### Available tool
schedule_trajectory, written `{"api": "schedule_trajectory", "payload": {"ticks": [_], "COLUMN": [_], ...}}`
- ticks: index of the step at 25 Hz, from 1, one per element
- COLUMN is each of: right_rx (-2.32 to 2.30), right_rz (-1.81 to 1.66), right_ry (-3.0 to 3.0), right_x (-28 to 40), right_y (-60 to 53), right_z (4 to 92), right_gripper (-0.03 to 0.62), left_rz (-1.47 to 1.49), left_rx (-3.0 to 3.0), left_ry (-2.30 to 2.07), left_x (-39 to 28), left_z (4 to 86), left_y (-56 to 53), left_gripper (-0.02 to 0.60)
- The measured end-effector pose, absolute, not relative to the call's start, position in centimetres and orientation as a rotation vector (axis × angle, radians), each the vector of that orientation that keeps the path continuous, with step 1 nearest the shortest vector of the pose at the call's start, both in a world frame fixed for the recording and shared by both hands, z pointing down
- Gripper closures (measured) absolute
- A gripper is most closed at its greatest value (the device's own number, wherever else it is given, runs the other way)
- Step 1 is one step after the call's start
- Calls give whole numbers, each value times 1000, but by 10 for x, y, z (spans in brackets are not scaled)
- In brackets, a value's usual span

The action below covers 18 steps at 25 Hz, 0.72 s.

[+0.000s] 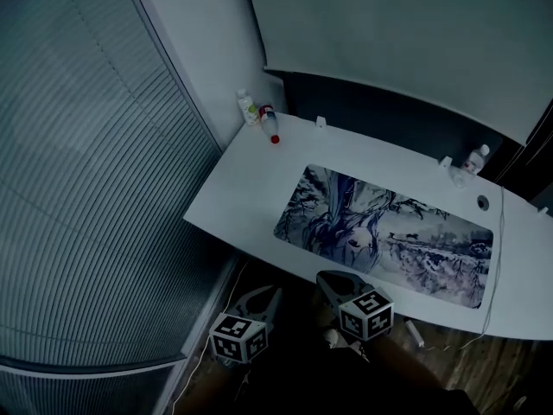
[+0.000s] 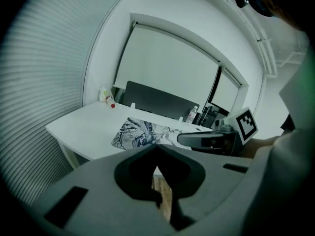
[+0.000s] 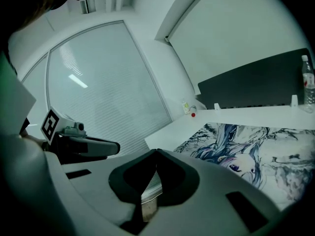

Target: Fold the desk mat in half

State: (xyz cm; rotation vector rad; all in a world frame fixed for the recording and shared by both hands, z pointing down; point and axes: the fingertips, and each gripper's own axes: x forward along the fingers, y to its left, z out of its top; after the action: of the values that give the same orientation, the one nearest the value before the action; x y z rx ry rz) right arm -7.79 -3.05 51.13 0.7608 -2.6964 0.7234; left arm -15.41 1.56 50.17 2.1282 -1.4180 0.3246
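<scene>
Two grippers, the left gripper and the right gripper, hang just off the near edge of the white surface. Both have their jaws pressed together, with nothing in them. The desk mat lies flat and open on the surface, and nothing touches it. The fold looks not yet begun. Next, I think, the jaws must open, reach an edge of the mat and pinch it.

right gripper jaws closed together, nothing between them, short of the white desk edge. printed desk mat lies flat on the desk. left gripper off to the left, clear of desk. water bottle far right, blinds behind.
</scene>
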Motion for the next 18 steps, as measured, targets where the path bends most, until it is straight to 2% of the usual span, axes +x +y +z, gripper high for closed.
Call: {"api": "schedule_trajectory", "payload": {"ticks": [8,18], "right_rx": [869,1038], "right_rz": [760,776], "right_ry": [-2658,-2560], "right_x": [-73,-111], "right_y": [-57,-104], "right_z": [513,529], "right_gripper": [571,569], "left_rz": [376,411], "left_rx": [2194,2275], "left_ry": [-1297,-1156], "left_x": [-146,-187], "left_z": [502,506], "left_y": [-23,-96], "left_gripper": [575,575]}}
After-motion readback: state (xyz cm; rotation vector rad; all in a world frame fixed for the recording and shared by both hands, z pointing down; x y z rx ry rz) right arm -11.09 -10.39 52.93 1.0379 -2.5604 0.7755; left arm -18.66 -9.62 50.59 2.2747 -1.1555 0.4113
